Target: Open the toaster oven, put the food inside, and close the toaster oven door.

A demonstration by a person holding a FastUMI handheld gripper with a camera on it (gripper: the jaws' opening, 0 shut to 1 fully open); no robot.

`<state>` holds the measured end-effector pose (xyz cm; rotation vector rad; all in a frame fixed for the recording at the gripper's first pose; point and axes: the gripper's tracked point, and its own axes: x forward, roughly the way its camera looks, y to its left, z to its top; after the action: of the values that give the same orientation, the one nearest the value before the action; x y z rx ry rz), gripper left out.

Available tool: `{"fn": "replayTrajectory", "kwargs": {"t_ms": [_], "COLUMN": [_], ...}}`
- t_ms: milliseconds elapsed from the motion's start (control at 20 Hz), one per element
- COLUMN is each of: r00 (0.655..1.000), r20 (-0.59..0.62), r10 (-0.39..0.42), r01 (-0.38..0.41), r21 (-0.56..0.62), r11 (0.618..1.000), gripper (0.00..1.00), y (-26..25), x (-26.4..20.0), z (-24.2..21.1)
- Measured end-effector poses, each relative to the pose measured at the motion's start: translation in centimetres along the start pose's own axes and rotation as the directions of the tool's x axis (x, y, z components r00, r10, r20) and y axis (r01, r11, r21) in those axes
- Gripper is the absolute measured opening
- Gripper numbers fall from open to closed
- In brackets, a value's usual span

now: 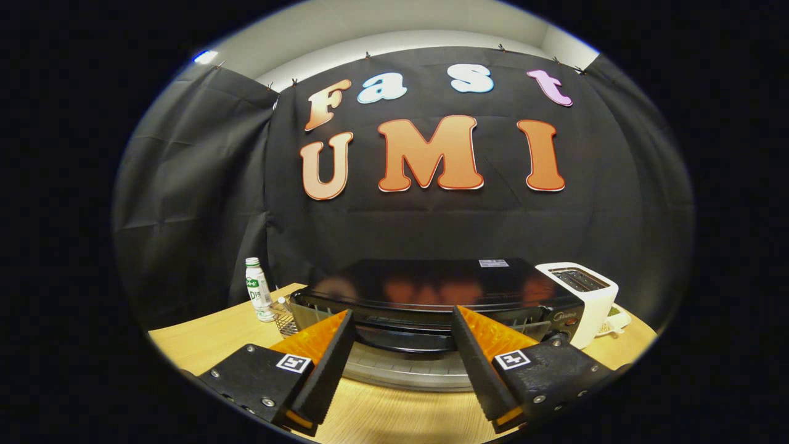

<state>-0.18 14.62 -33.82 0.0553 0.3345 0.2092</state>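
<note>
gripper (402, 320) fingers spread wide, holding nothing. black toaster oven (431, 296) just ahead on the wooden table (203, 345), door looks down. white toaster (585, 296) right, bottle (259, 296) left.

Black cloth wall (185, 203) hangs behind a light wooden table (203, 345), pale ceiling (382, 21) above.

oven on the table, door down toward the gripper

the oven (431, 290) sits mid-table (203, 345), its door (407, 370) lying open just ahead of the spread fingers of the gripper (404, 320). a bottle (259, 297) stands left of the oven, a toaster (582, 296) right beside it, the cloth wall (185, 203) behind all.
</note>
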Motion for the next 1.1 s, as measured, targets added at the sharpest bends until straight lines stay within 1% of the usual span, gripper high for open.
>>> {"fn": "replayTrajectory", "kwargs": {"t_ms": [200, 500, 700, 800, 950, 1100], "r00": [0.999, 0.983, 0.977, 0.967, 0.936, 0.914], "r20": [-0.044, -0.182, -0.207, -0.246, -0.341, -0.396], "r10": [0.015, 0.02, 0.046, 0.062, 0.086, 0.086], "r01": [-0.014, -0.029, -0.053, -0.063, -0.074, -0.058], "r21": [0.026, -0.047, -0.032, 0.005, 0.049, 0.082], "r11": [1.0, 0.998, 0.998, 0.998, 0.996, 0.995], "gripper": [0.88, 0.88, 0.88, 0.88, 0.88, 0.88], "y": [0.8, 1.3, 1.6, 1.8, 2.1, 2.0], "x": [-3.6, -6.8, -7.7, -8.2, -9.2, -9.4], "z": [-1.5, -6.3, -8.0, -9.5, -12.5, -14.3]}}
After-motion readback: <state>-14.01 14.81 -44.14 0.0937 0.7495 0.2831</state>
